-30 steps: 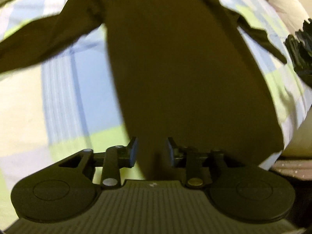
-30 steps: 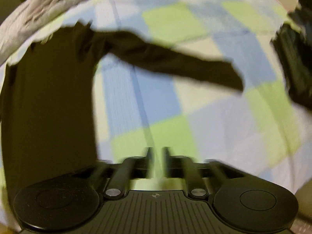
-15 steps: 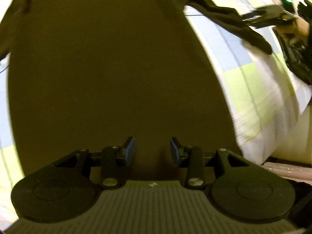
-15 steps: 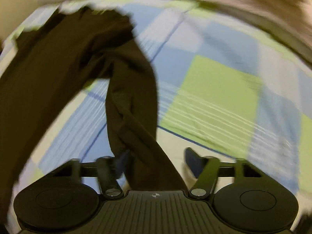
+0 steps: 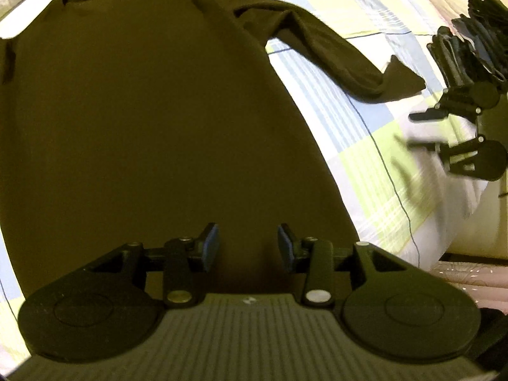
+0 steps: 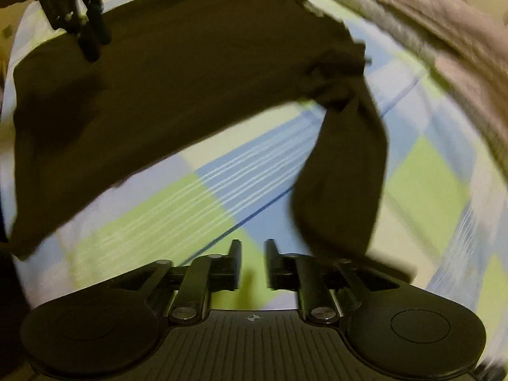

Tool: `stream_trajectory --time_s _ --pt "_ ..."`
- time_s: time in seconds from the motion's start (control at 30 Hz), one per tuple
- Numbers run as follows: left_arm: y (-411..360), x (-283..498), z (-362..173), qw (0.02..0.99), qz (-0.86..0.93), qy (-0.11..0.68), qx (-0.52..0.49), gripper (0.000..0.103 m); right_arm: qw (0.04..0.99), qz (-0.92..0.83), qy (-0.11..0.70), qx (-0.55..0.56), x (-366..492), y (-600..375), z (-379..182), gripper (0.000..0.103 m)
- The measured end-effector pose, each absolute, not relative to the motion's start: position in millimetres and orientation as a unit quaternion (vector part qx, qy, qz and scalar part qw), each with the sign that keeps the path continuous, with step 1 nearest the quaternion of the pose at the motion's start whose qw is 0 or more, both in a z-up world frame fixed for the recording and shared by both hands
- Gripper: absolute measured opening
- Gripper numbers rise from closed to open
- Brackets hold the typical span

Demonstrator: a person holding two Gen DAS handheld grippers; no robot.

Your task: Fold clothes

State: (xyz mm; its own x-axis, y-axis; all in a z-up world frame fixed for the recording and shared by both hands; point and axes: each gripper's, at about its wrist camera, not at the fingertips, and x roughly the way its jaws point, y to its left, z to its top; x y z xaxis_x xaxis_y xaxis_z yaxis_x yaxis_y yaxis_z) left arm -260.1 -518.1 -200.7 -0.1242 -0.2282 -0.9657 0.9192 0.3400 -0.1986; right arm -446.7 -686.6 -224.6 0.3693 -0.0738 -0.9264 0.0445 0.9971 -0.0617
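Note:
A dark brown long-sleeved shirt [image 5: 143,111] lies spread flat on a checked bedsheet [image 5: 365,146], collar at the far side. My left gripper [image 5: 247,241] hovers over the hem. Its jaws are opening, with only the flat cloth below them. The right sleeve [image 5: 333,60] stretches out sideways; my right gripper [image 5: 412,130] hangs just past its cuff. In the right wrist view, that sleeve [image 6: 343,174] runs down beside my right gripper [image 6: 252,254]. Its jaws are opening and only bedsheet [image 6: 190,206] shows between them. The shirt body [image 6: 158,79] fills the upper left, under the left gripper [image 6: 96,47].
A dark pile of clothes [image 5: 476,31] sits on the bed at the far right. A grey quilt [image 6: 428,25] is bunched along the head of the bed. The mattress edge [image 5: 460,238] drops off at the lower right.
My left gripper slid sideways across the shirt to the middle of the hem. My right gripper rolled; the sleeve that was between its jaws half a second ago now lies beside it.

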Motion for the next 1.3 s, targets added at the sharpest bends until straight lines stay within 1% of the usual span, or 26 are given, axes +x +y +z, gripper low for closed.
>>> stream_trajectory --time_s 0.03,0.07,0.13,0.23,0.33,0.43,0.53,0.57,0.6,0.73,0.83,0.97,1.07,1.13,1.2,1.3 --pt "-517.5 -259.0 -201.2 0.588 -0.488 0.568 0.306 0.039 0.832 -0.058 0.551 0.022 -450.5 -694.0 -223.0 0.066" --pt "-516.4 -257.6 -201.7 0.589 -0.487 0.567 0.309 0.040 0.838 -0.086 0.536 0.061 -454.3 -705.7 -219.9 0.070" --pt "-511.5 -255.2 -203.9 0.589 -0.480 0.569 0.313 0.040 0.837 -0.146 0.516 0.112 -458.1 -734.4 -215.0 0.070" --pt "-504.8 -256.9 -205.6 0.590 -0.471 0.573 0.318 0.040 0.832 -0.215 0.492 0.136 -455.6 -782.2 -212.3 0.070" --pt "-504.8 -261.8 -207.6 0.590 -0.472 0.572 0.320 0.040 0.833 -0.225 0.491 0.120 -444.7 -816.7 -220.3 0.070" --pt "-510.8 -268.3 -211.4 0.588 -0.477 0.573 0.313 0.040 0.829 -0.224 0.485 0.167 -437.5 -847.3 -232.9 0.070" --pt "-518.4 -277.4 -214.7 0.579 -0.486 0.574 0.314 0.040 0.805 -0.209 0.504 0.235 -436.5 -864.1 -247.4 0.069" --pt "-520.2 -280.1 -214.3 0.576 -0.491 0.573 0.315 0.040 0.787 -0.209 0.525 0.248 -438.9 -864.1 -250.2 0.067" --pt "-521.3 -282.1 -213.3 0.574 -0.495 0.572 0.313 0.040 0.776 -0.210 0.540 0.249 -442.7 -859.6 -249.0 0.059" --pt "-529.9 -286.7 -218.4 0.566 -0.503 0.573 0.312 0.041 0.745 -0.209 0.589 0.232 -482.9 -810.0 -229.0 0.059" --pt "-539.3 -287.5 -221.1 0.560 -0.511 0.568 0.320 0.041 0.696 -0.216 0.626 0.278 -529.9 -776.5 -235.0 0.059" --pt "-554.3 -286.5 -219.5 0.559 -0.526 0.555 0.322 0.042 0.707 -0.284 0.551 0.342 -567.7 -772.3 -212.6 0.059" --pt "-562.5 -288.2 -219.2 0.558 -0.531 0.547 0.328 0.042 0.748 -0.311 0.499 0.308 -553.5 -788.8 -198.3 0.059" --pt "-567.9 -290.6 -217.1 0.558 -0.535 0.541 0.331 0.042 0.778 -0.287 0.488 0.273 -527.4 -804.5 -199.5 0.059" --pt "-575.0 -294.0 -214.2 0.560 -0.542 0.527 0.338 0.042 0.803 -0.254 0.501 0.198 -498.5 -811.9 -204.8 0.059" --pt "-583.5 -298.8 -211.0 0.562 -0.553 0.513 0.341 0.043 0.822 -0.164 0.545 0.030 -461.9 -807.1 -219.4 0.059"
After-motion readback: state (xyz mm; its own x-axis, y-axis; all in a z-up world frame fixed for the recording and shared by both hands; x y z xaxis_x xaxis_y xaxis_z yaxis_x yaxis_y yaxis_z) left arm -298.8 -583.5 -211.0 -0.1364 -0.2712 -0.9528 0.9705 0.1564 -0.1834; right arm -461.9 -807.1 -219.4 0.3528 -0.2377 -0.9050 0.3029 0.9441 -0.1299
